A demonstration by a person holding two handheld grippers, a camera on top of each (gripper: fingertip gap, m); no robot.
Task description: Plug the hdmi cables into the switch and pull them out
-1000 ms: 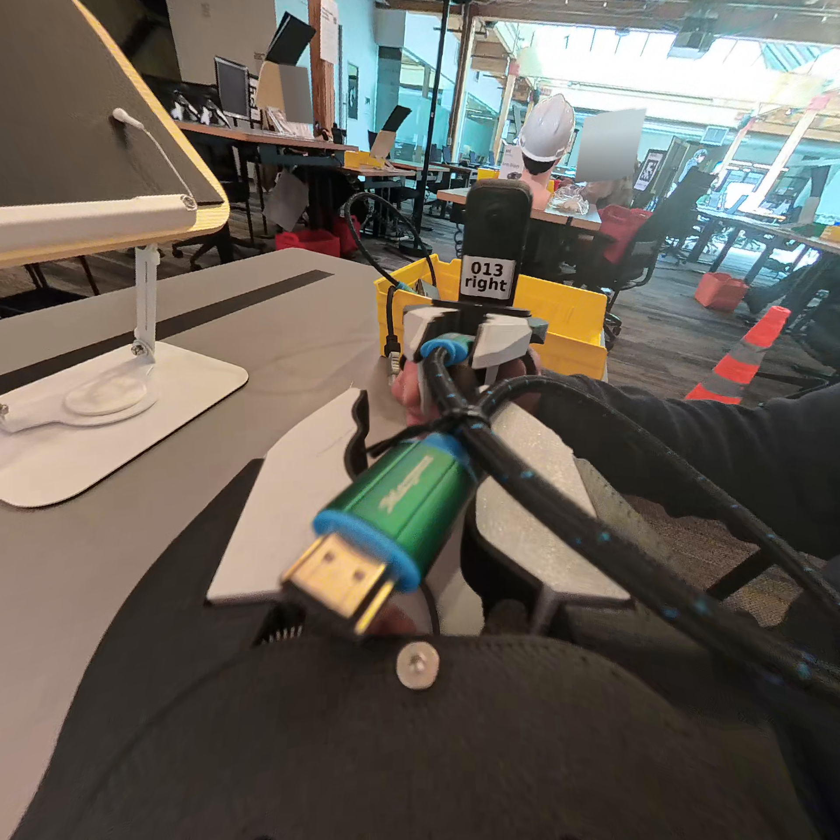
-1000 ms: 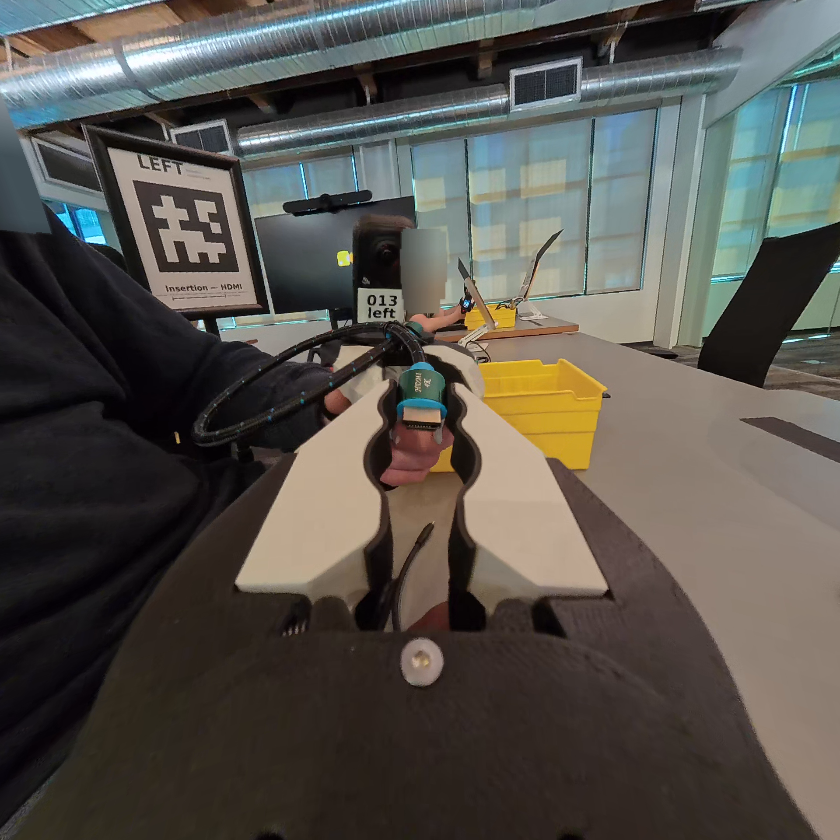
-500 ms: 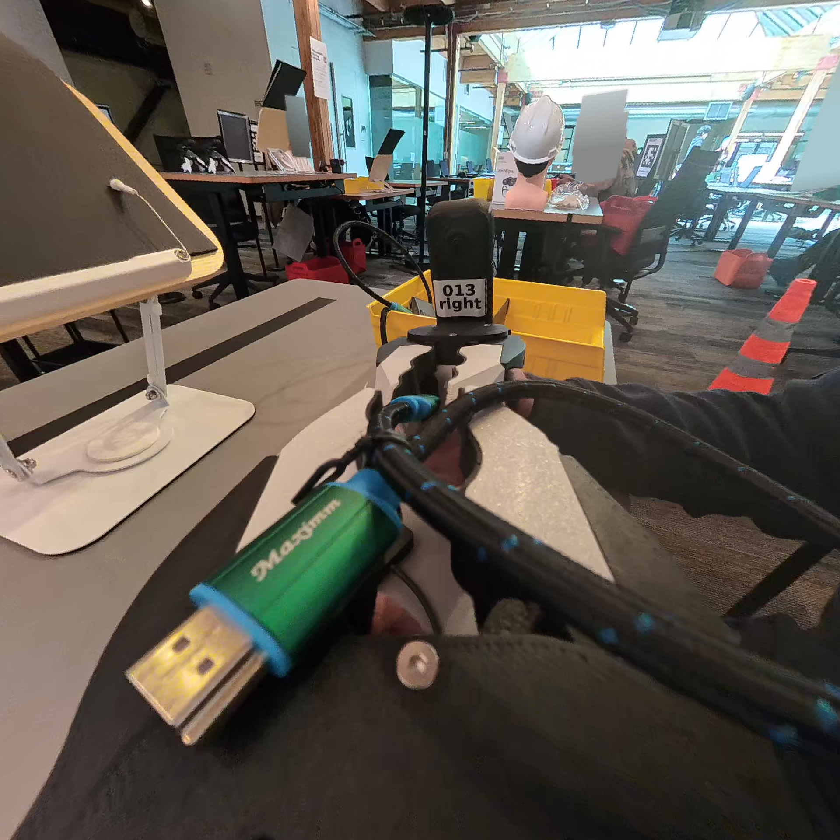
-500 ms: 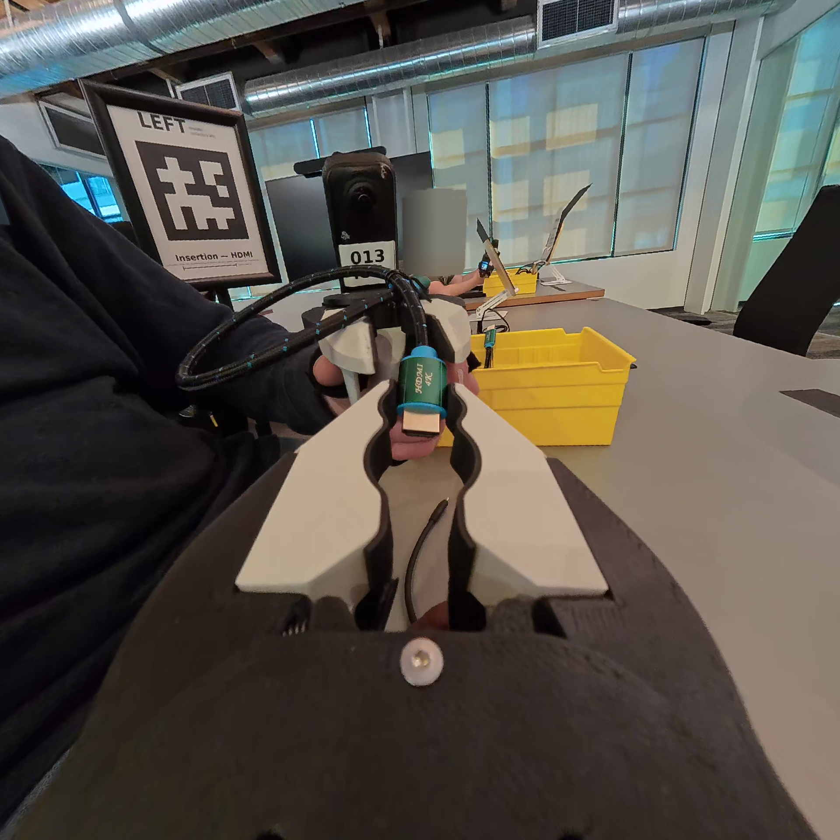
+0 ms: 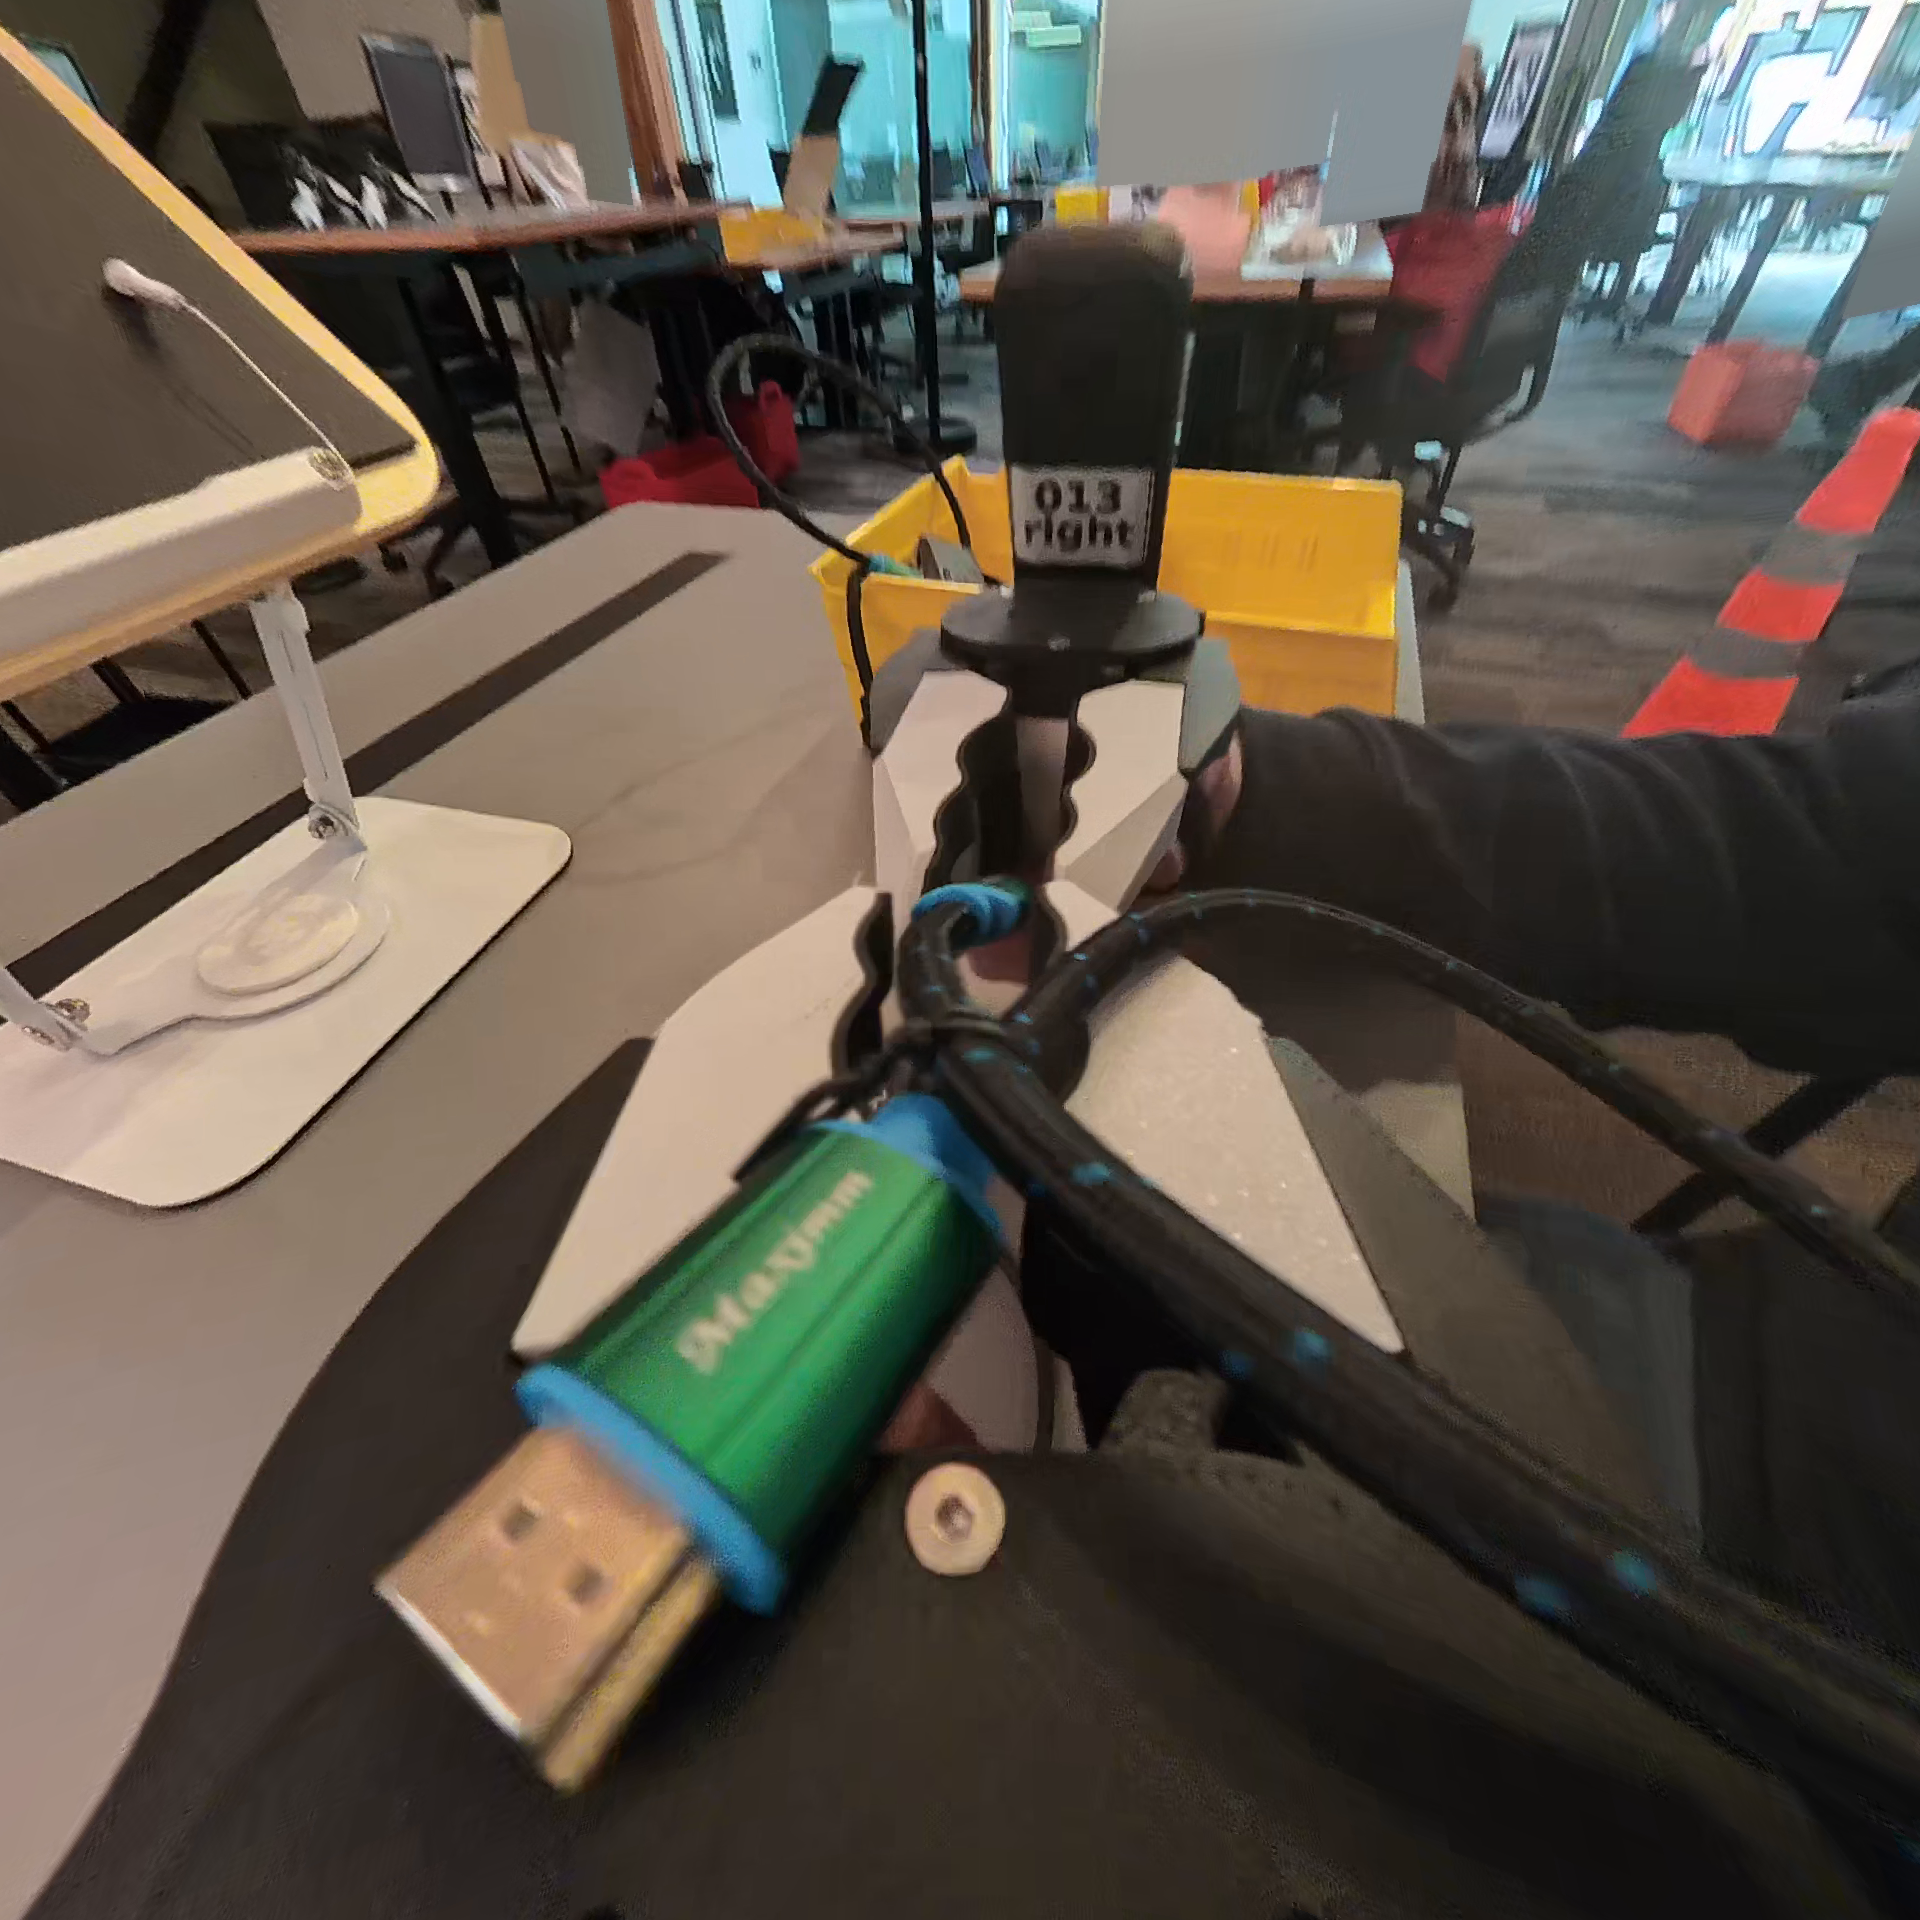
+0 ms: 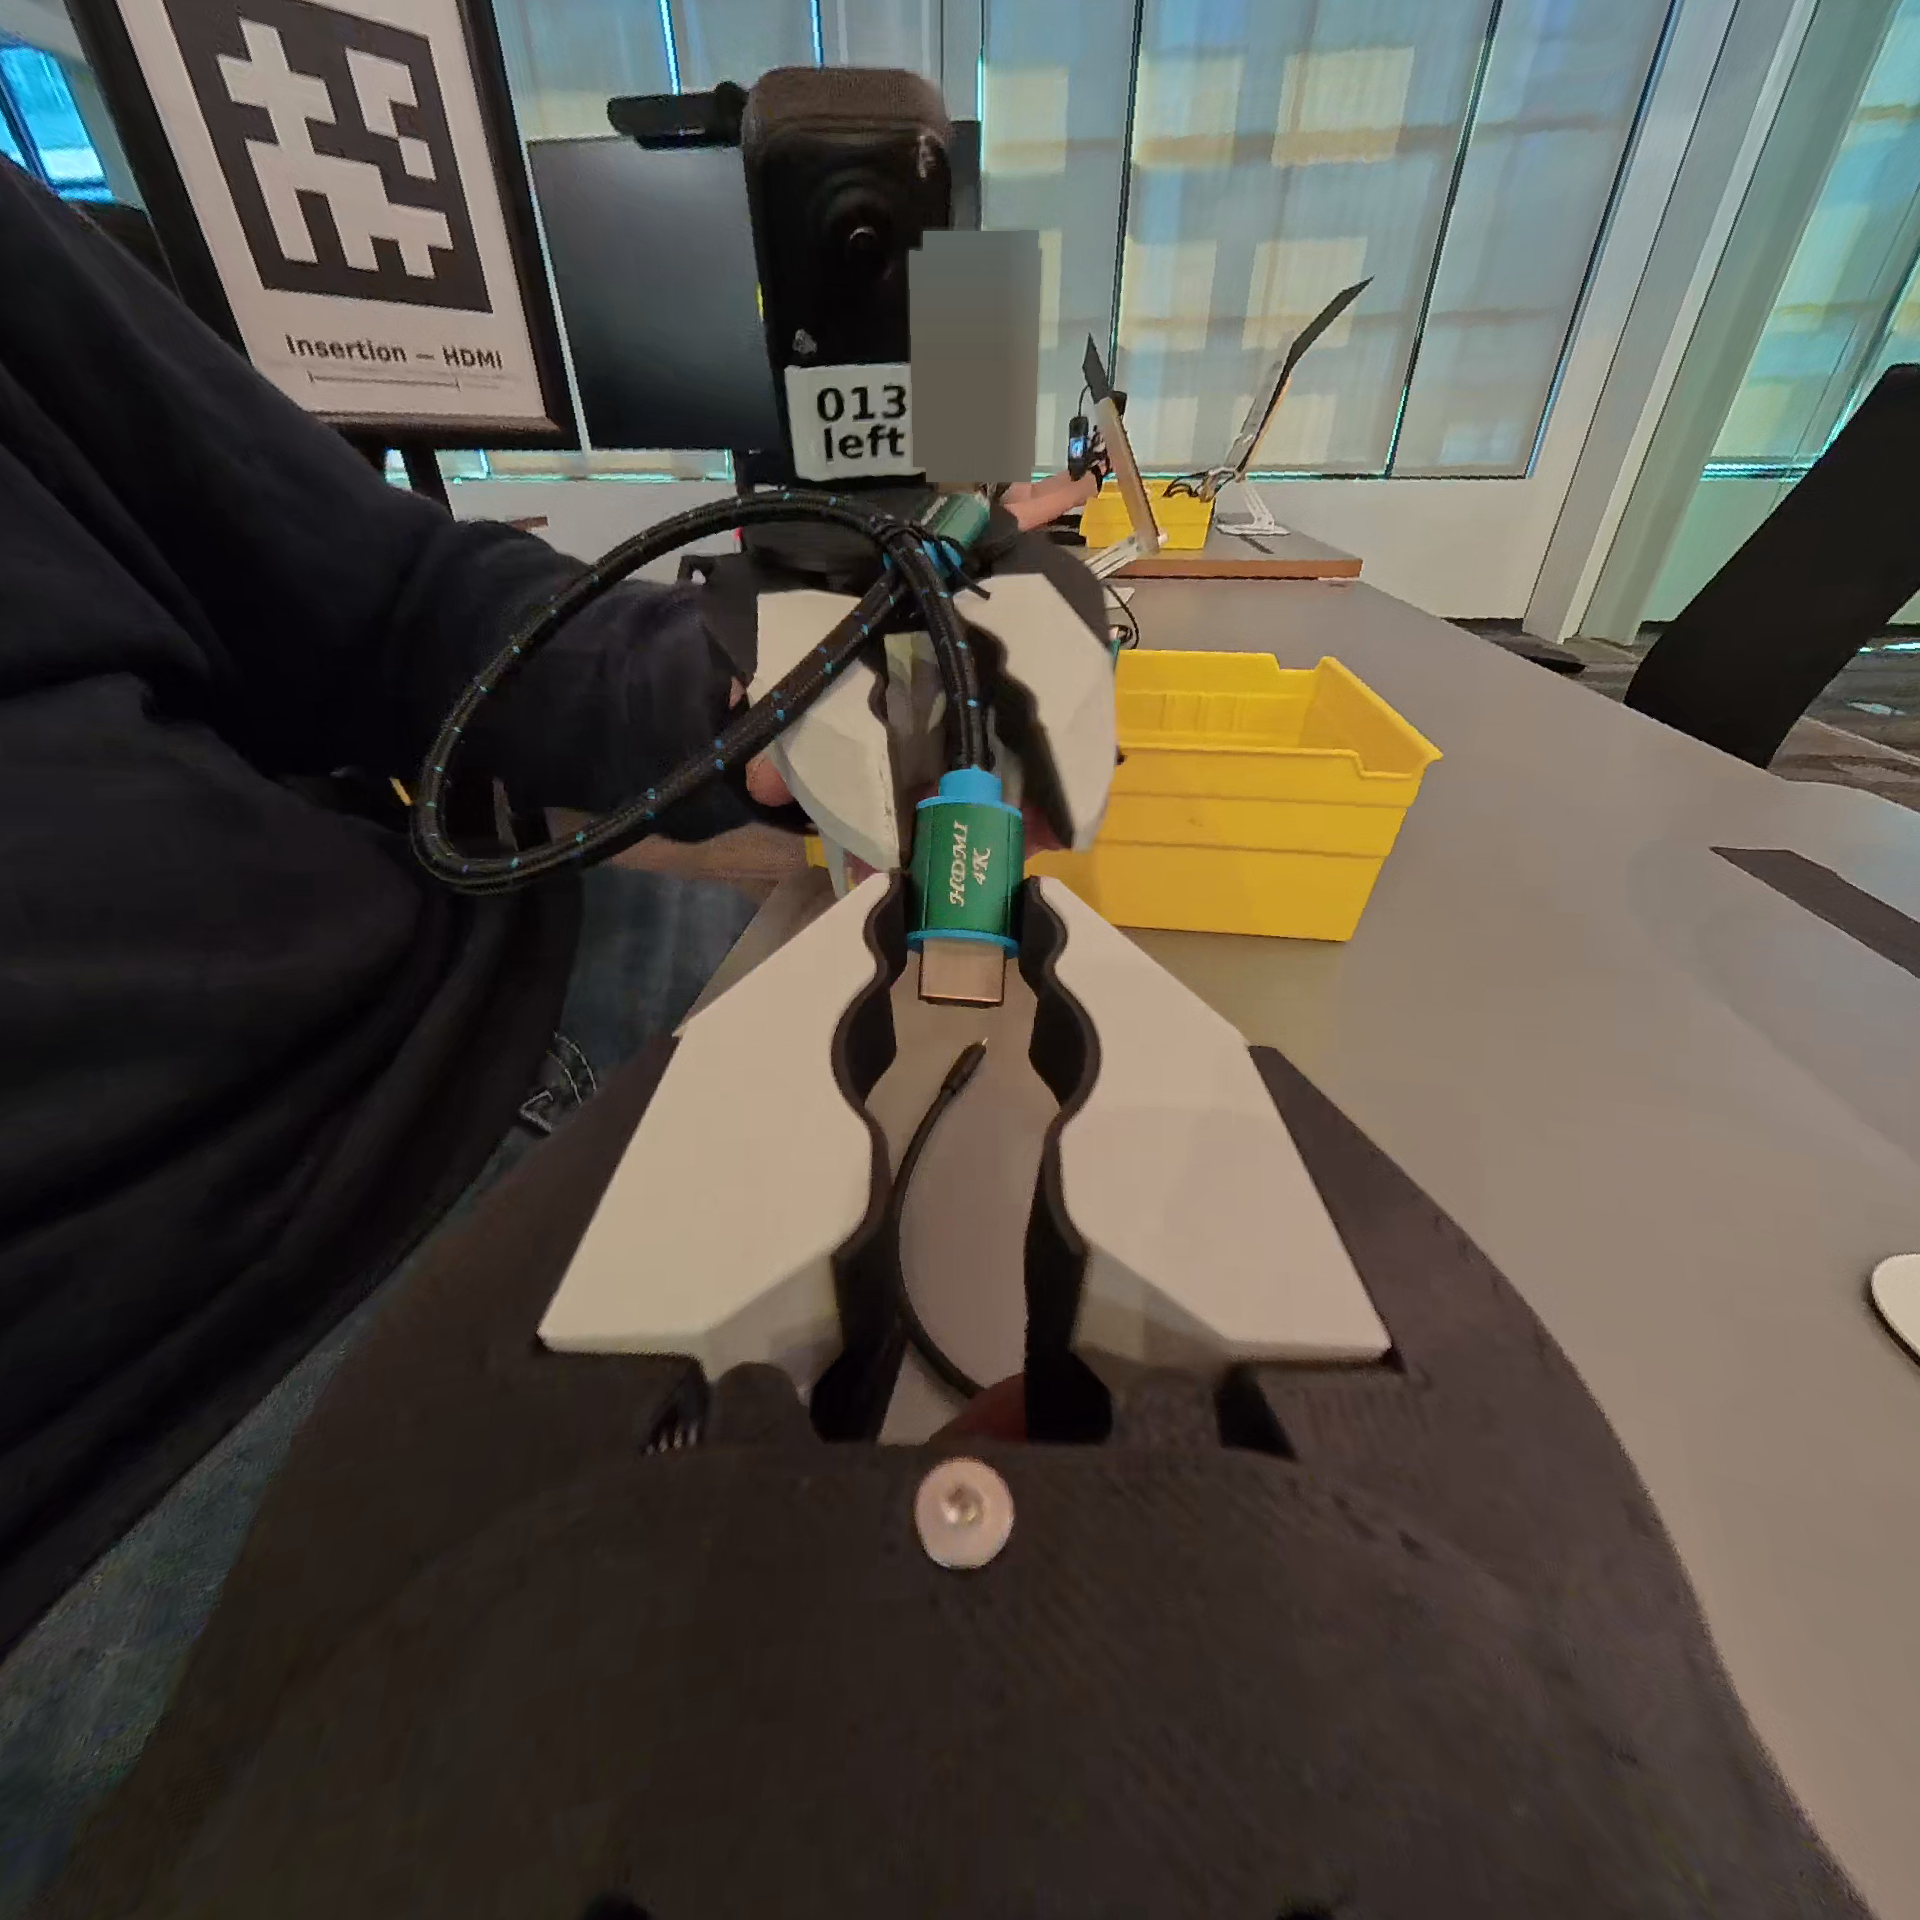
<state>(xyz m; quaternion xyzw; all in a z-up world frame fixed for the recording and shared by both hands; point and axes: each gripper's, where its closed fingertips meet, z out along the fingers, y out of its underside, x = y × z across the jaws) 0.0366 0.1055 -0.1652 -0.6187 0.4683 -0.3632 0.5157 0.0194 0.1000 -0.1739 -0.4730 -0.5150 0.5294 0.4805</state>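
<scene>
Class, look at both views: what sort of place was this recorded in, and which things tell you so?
Probably an open-plan workshop or lab office: rows of desks with a monitor, swivel chairs and an orange traffic cone on the floor, plus a large window wall.

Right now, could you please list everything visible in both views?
HDMI cable: one, black braided, green plugs; looped through left gripper, one plug between right gripper's fingertips.
Table: one, grey.
Bin: one, yellow, on table.
Stand: one, white, on table.
Thin cable: one, black, on table.
Marker sign: one, black-and-white, framed, behind.
Cone: one, orange, on floor.
Grippers: two, white fingers; left shut on cable, right open.
Sleeves: two, dark, behind grippers.
</scene>
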